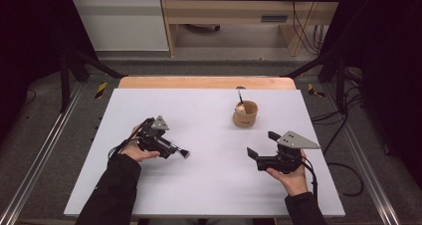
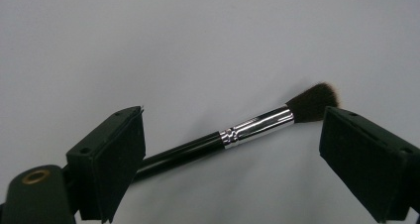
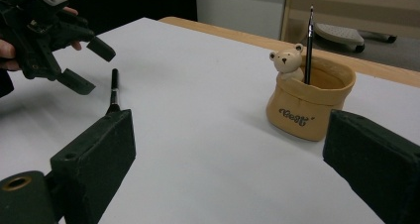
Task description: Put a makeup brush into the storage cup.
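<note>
- Left gripper (image 2: 233,149) hovers with jaws wide apart around the makeup brush (image 2: 237,132), which lies flat on the white table (image 1: 209,185).
- Right gripper (image 1: 263,150) waits open, near the tan pouch (image 1: 245,114).
- Next, I'd judge: clamp the handle, lift, carry to the pouch.

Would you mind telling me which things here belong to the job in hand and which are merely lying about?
In the job:
- makeup brush on the white table, between the open jaws of the left gripper
- tan bear pouch, with a thin black stick standing in it
- right gripper, open, holding nothing

Lying about:
- cables on the floor
- wooden furniture behind the table
</note>
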Motion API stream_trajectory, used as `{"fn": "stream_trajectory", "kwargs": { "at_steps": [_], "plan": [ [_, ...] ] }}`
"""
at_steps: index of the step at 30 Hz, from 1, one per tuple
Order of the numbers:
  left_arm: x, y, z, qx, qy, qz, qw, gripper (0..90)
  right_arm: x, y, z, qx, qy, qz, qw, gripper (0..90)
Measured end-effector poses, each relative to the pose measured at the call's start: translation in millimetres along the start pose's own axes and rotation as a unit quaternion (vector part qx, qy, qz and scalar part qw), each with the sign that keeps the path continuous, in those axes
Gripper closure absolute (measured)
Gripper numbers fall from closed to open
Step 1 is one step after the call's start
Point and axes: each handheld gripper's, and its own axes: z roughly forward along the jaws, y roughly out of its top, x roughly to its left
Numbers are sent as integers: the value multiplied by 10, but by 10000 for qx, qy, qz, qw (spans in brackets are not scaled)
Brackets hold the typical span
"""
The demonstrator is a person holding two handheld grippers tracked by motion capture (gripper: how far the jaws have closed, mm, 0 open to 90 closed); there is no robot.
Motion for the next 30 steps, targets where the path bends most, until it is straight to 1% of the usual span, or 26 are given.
{"fn": "stream_trajectory", "kwargs": {
  "at_steps": [3,6,10,12,13,14,16,21,22,24,25,27,29,30],
  "plan": [
    [8,-6,45,99,48,41,9999,120,-1,0,-2,-4,9,-13,10000,68],
    [14,-7,85,141,59,102,9998,125,2,2,-1,-7,1,-5,10000,68],
    [-6,-9,151,183,30,145,9997,139,2,3,-4,-9,12,-8,10000,68],
    [-6,-4,173,305,45,296,9991,150,2,4,-6,-9,12,-4,10000,68],
    [-17,-4,189,303,31,291,9991,158,2,4,-5,-17,12,-7,10000,68],
    [-17,-3,199,328,31,338,9989,169,1,4,-7,-12,10,-7,10000,68],
    [-25,-8,217,339,34,336,9989,188,0,5,-10,-10,10,-5,10000,68],
    [-17,-35,246,402,-37,284,9988,235,2,7,-12,-11,6,11,10000,69],
    [-14,-40,246,396,-79,251,9989,235,1,6,-10,-8,17,-8,10000,69],
    [-8,-46,242,390,-80,230,9989,245,4,5,-5,-9,5,-2,10000,69],
    [-11,-49,243,373,-44,207,9991,254,6,5,-4,-9,12,6,10000,69],
    [-2,-55,242,413,-105,159,9990,274,6,5,-4,-8,10,1,10000,69],
    [1,-65,245,475,-109,144,9987,298,3,7,-10,-5,9,-14,10000,69],
    [1,-70,241,461,-123,107,9988,311,5,9,-12,-10,1,4,10000,69]
  ]
}}
